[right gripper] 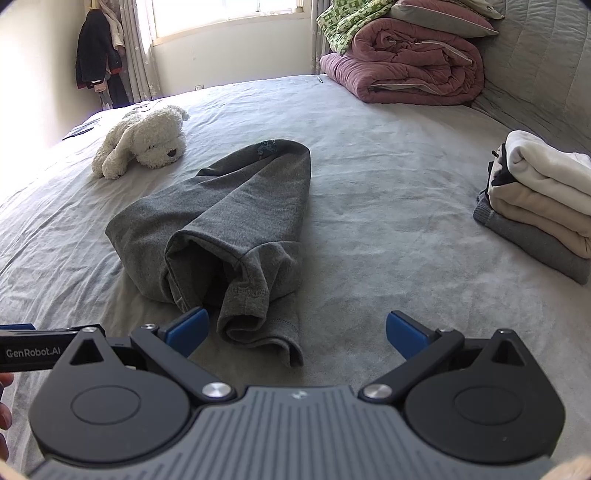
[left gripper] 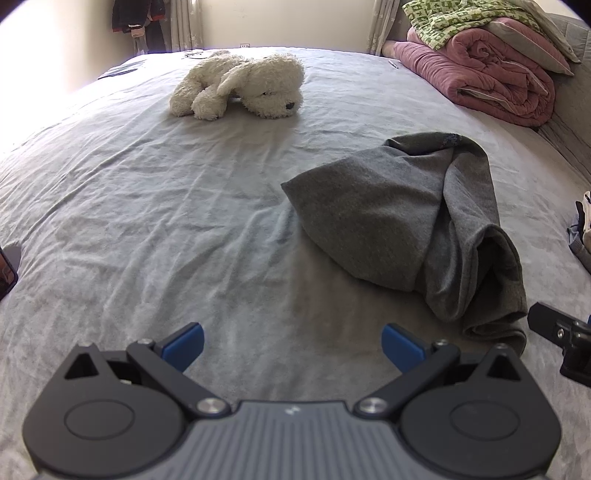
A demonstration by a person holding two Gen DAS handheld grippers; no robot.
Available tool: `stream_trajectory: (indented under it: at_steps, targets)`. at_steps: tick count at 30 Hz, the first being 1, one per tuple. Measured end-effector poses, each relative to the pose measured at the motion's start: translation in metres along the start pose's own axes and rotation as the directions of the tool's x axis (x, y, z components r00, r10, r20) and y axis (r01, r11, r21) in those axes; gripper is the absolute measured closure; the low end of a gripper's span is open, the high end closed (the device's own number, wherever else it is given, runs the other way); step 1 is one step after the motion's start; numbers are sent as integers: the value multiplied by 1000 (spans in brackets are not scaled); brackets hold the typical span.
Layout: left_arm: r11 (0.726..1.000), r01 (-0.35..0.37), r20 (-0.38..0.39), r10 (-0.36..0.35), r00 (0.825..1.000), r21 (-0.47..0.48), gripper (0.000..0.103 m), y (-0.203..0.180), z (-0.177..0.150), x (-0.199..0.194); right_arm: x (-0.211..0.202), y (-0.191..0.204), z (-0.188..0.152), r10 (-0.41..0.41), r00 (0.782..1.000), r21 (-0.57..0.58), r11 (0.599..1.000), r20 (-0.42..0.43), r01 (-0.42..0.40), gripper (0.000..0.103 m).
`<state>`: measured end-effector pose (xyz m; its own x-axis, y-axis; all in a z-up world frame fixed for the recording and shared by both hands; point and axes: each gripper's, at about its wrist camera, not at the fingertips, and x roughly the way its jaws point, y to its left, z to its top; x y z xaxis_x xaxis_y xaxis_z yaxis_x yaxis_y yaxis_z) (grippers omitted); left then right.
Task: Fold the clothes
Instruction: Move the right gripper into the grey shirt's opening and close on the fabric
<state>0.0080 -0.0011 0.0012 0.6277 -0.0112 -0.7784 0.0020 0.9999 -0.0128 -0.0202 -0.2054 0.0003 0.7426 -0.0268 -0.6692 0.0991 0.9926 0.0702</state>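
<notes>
While both tools [left gripper: 291, 345] [right gripper: 297, 334] gape empty: grey garment [right gripper: 229, 229] crumpled mid-bed [right gripper: 369, 177], unfolded; folded stack [right gripper: 543, 206] at bed's right edge. Folding remains.

This is looking like a bedroom in a home. A wide bed [right gripper: 369, 147] covered in a wrinkled grey sheet is filling most of both views. A white plush dog [right gripper: 144, 142] is lying on it near the far edge. At the head end, a rolled pink quilt [right gripper: 406, 70] is sitting with a green patterned blanket [right gripper: 343, 26] and a pillow [right gripper: 439, 16] piled on top. Daylight is coming in through a window [right gripper: 221, 14] with curtains [right gripper: 138, 51] beside it, and dark coats [right gripper: 96, 51] are hanging in the corner. A stack of folded clothes [right gripper: 539, 206] is resting on the bed's right side.
</notes>
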Motion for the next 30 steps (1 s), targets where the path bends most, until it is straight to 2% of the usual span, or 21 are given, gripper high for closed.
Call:
stream_trajectory:
  at_steps: [3,8,14,17,24,30]
  targets:
    - [1000,2,-10,-2,1000,17,0,-2,10,4,3,0,5,9,1000,-17,1000,30,-8,0]
    - [1000,9,33,-9,999,1,0,1,17,20,16,-1,15,35,997,-38,999,65,-32,0]
    - [1000,5,8,-5,1000,5,0,3,10,54,44,4,22,86,994,-81,993,66,-80,0]
    - [1000,-4,3,3,1000,24,0,4,6,69,61,8,20,89,995,-112,990,35,-85,0]
    - [998,24,31,-26,999,50,0,6,-1,71,101,9,9,64,995,-115,991,-82,-73,0]
    - [996,48,55,-52,997,73,0,8,-6,72,105,6,4,83,993,-124,988,-85,-93,0]
